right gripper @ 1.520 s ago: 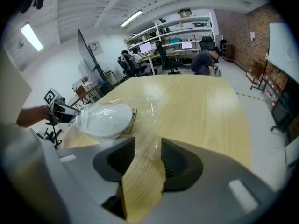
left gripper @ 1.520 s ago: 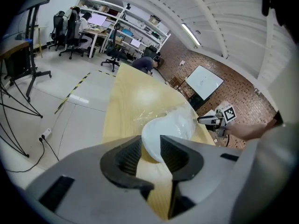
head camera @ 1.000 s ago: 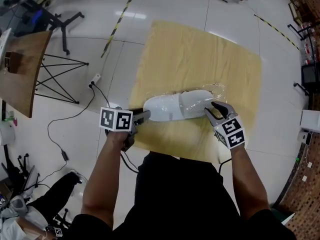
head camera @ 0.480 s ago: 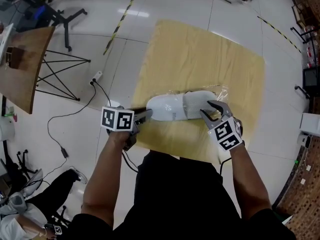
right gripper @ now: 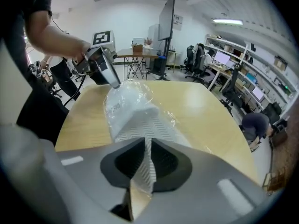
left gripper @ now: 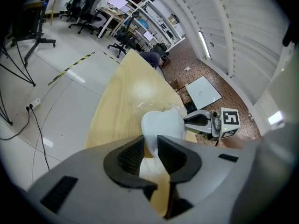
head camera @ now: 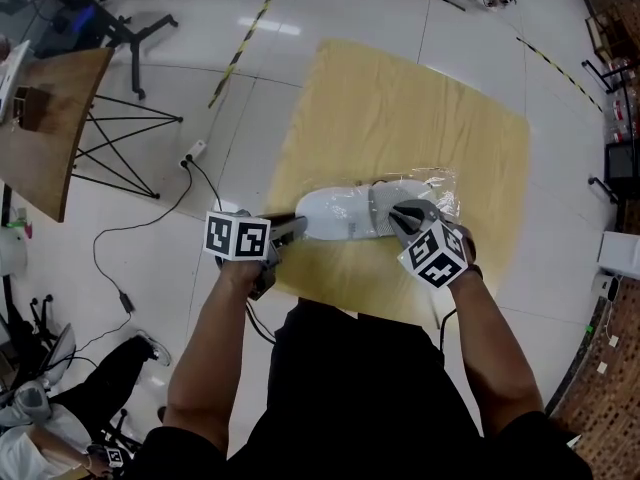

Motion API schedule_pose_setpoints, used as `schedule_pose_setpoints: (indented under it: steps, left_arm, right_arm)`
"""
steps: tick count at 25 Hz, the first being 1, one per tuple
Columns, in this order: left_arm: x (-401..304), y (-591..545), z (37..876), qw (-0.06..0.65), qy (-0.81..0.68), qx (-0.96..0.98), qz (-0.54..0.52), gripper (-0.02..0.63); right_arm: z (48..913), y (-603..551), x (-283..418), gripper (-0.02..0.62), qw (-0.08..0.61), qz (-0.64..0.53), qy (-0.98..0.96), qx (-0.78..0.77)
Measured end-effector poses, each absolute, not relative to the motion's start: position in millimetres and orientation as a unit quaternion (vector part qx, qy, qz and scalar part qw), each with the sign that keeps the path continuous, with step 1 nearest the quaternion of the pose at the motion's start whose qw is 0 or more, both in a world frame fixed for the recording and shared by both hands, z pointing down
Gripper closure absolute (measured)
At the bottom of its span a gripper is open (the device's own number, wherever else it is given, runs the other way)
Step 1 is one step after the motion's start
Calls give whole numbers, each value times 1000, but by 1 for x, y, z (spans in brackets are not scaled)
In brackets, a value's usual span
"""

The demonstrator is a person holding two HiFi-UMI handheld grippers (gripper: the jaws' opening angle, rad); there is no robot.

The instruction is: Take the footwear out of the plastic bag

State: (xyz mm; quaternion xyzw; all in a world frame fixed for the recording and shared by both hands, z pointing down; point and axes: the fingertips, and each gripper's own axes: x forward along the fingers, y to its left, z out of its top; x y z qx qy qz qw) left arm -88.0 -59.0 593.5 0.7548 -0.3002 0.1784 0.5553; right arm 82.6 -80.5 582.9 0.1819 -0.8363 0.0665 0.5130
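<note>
White slipper (head camera: 345,213), smooth, half in clear bag (head camera: 440,183), at table's (head camera: 400,98) 6 o'clock edge. Left gripper (head camera: 298,229), jaws just closing, clamps 9 o'clock end. Right gripper (head camera: 397,213), jaws just closing, pinches chevron sole through bag, 3 o'clock.

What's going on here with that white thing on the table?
A person with a gripper in each hand is working a white shoe out of a clear plastic bag on a wooden table. The left gripper has just been closing its jaws on the shoe's near end, and the right gripper on the bag over the other end. The shoe is partly inside the bag.
</note>
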Motion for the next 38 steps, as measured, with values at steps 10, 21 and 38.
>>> schedule_pose_setpoints:
  steps: [10, 21, 38]
  left_arm:
    - [-88, -57, 589, 554, -299, 758, 170, 520]
    - [-97, -51, 581, 548, -299, 762, 174, 526]
    - [-111, -41, 584, 550, -316, 754, 172, 526]
  right_arm:
    - [580, -76, 83, 591, 519, 49, -836, 170]
    - [573, -71, 94, 592, 524, 50, -830, 183]
    - [570, -69, 106, 592, 525, 52, -825, 203]
